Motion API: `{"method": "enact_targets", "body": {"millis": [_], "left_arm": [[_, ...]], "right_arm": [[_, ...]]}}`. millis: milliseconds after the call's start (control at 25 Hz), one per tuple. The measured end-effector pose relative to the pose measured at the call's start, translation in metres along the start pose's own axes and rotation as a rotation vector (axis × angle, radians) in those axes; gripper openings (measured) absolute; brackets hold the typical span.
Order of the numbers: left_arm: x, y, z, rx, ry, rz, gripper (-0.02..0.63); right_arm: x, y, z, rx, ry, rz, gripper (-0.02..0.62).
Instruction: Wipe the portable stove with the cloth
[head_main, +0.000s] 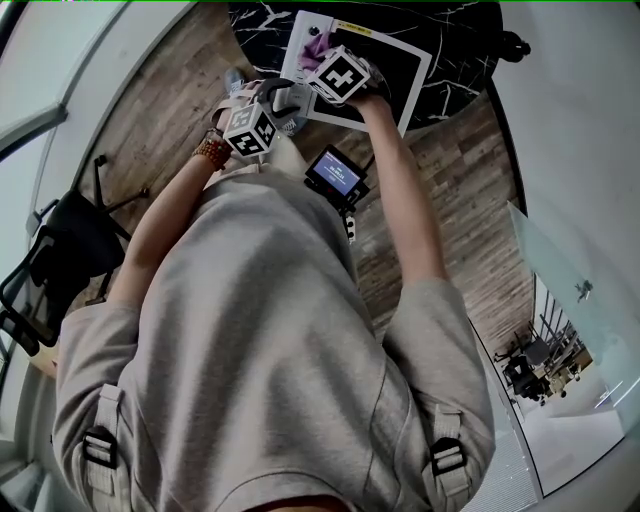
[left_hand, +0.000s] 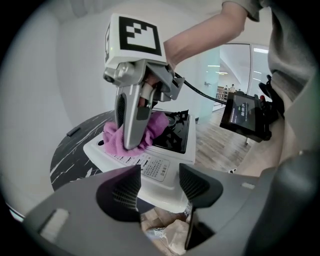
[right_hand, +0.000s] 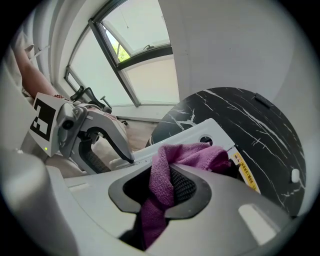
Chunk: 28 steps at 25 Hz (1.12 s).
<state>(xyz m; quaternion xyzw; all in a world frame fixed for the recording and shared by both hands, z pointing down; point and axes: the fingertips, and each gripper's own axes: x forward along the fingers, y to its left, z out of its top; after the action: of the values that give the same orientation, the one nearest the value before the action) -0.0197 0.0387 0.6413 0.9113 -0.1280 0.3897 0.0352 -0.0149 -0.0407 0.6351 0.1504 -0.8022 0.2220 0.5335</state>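
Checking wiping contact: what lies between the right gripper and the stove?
The pink cloth, pinched in the right gripper, bunched on the stove; left gripper view.

An office, shown by glass partitions, desk chairs and wood-plank flooring.

A round, black marbled worktop stands on a wooden plank floor. A black chair sits at the left, well apart from it. A small lit screen shows near the worktop's edge. A glass partition stands at the right.
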Motion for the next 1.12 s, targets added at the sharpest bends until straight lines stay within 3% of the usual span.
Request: {"method": "enact_targets", "body": {"millis": [800,1120], "left_arm": [[-0.002,0.001,-0.001,-0.028,0.011,-0.009,0.258],[-0.002,0.001,-0.001,0.001,0.022,-0.02,0.252]], "right_arm": [[0.003,0.04,-0.014,-0.027,0.069,0.077,0.094],[0.006,0.056,-0.019,-0.073,0.111,0.167,0.094]]}}
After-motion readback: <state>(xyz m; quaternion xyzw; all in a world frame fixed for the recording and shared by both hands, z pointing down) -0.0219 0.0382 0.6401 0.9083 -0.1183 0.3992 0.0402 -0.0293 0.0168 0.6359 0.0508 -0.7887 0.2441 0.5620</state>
